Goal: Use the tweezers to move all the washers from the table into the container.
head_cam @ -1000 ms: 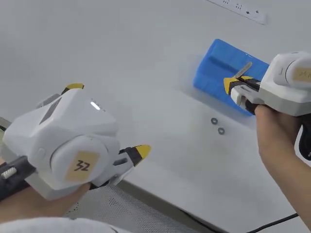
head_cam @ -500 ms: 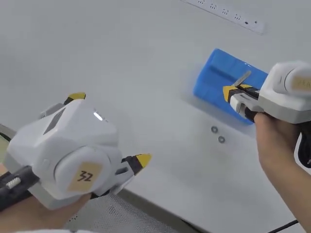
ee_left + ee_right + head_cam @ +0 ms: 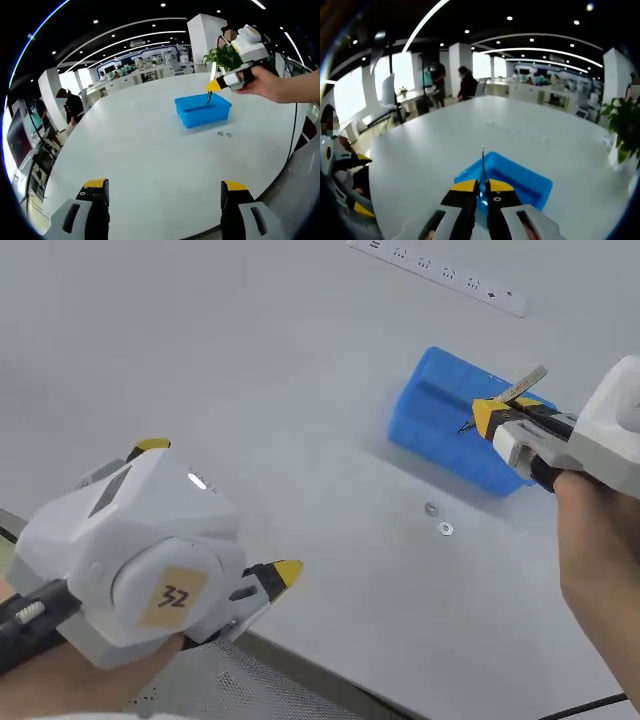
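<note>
Two tongs, two jobs: my right tongs (image 3: 490,418) are clamped on the slim silver tweezers (image 3: 525,383), whose tip points down over the blue rectangular plastic container (image 3: 430,435). My left tongs (image 3: 164,185) hang spread apart at the near edge of the white counter (image 3: 250,390). Compared with a second ago, the tweezers tilt more steeply, probably for a drop, though I cannot see a washer in them. The small metal washers (image 3: 431,508) just beside the container lie unmoved; they come next.

Open-plan office, desk rows (image 3: 150,64), ceiling downlights (image 3: 509,18)
</note>
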Tool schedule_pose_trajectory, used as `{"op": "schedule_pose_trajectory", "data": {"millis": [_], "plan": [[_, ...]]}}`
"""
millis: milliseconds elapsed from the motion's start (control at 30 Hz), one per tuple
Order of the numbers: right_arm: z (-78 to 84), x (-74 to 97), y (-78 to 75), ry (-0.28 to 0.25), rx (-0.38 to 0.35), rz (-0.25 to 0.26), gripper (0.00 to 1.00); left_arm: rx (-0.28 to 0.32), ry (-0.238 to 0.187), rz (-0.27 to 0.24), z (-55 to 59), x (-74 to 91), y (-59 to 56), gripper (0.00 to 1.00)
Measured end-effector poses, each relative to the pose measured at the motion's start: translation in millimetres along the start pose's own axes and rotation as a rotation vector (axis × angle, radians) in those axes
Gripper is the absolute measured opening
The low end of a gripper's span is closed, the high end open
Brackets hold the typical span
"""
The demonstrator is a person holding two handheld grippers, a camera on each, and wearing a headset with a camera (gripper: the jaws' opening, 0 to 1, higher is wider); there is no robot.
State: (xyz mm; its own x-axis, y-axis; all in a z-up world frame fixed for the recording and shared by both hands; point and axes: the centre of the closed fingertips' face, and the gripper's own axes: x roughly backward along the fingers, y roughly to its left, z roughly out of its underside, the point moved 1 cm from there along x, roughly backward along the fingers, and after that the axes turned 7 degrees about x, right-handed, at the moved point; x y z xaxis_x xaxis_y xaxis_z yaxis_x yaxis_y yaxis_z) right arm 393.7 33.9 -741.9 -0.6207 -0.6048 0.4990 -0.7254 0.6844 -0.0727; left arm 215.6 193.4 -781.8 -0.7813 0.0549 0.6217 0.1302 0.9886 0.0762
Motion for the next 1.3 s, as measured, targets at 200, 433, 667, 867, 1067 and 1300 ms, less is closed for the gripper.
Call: {"op": "schedule_pose_trajectory", "data": {"millis": [200,433,667,867,1067,1300], "plan": [[10.5,15.4,18.0,0.015,-0.004,-0.03,0.04,-0.002,-0.001,0.0,0.5,-0.2,0.3,0.94],[45.9,14.9,34.6,0.085,-0.011,-0.066,0.04,-0.005,0.003,-0.001,1.5,-0.7,0.4,0.94],[62.9,12.0,36.6,0.119,-0.019,-0.071,0.04,-0.011,0.01,-0.001,2.7,-1.4,0.5,0.94],[67.2,5.9,37.8,0.129,-0.019,-0.066,0.04,-0.013,0.016,-0.001,3.9,-2.0,0.6,0.94],[69.4,2.6,39.0,0.135,-0.013,-0.07,0.04,-0.015,0.022,-0.003,4.9,-2.0,0.9,0.93],[72.0,1.0,38.9,0.14,0.018,-0.07,0.04,-0.02,0.029,-0.004,5.9,-2.4,0.6,0.93]]}}
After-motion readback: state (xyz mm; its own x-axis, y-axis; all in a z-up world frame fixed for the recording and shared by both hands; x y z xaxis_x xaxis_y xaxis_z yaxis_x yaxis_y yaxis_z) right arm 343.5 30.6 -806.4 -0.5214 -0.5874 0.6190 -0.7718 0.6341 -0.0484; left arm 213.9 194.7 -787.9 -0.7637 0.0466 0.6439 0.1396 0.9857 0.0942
